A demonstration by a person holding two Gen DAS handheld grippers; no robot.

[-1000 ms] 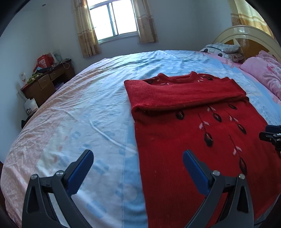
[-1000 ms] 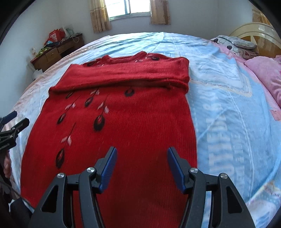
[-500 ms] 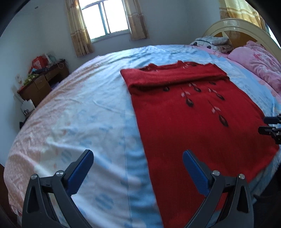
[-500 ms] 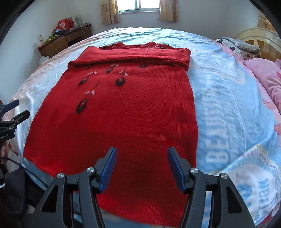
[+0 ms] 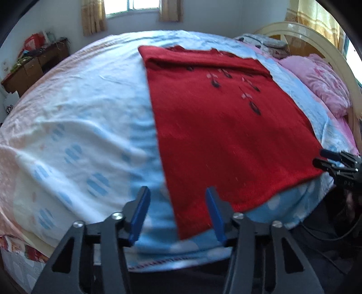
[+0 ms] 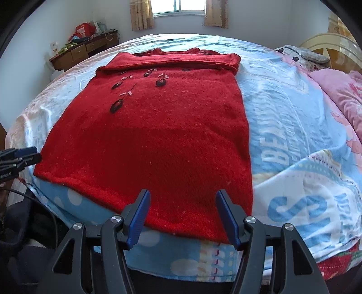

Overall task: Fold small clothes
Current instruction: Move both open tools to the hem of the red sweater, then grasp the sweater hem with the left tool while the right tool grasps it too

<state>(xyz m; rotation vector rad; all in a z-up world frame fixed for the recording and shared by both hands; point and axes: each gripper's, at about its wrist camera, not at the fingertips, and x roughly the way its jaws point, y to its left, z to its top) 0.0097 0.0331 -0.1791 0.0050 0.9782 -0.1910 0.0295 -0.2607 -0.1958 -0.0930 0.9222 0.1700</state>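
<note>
A red knitted sweater (image 5: 221,126) with dark leaf motifs lies flat on the bed, its sleeves folded across the chest near the collar; it also shows in the right wrist view (image 6: 158,135). My left gripper (image 5: 176,214) is open and empty, just before the sweater's near left hem corner at the bed's edge. My right gripper (image 6: 182,217) is open and empty, just before the hem near its right corner. Each gripper shows at the edge of the other's view: the right one (image 5: 334,160) and the left one (image 6: 20,156).
The bed (image 5: 74,126) has a blue, white and pink printed cover. Pink pillows (image 5: 321,83) and a cream headboard (image 5: 316,38) stand at the right. A wooden desk (image 6: 83,52) with clutter stands by the far left wall. A window (image 6: 178,6) is behind.
Both grippers have drawn back toward the foot of the bed, from over the sweater's body to its hem. The left gripper's jaws have narrowed but remain open.
</note>
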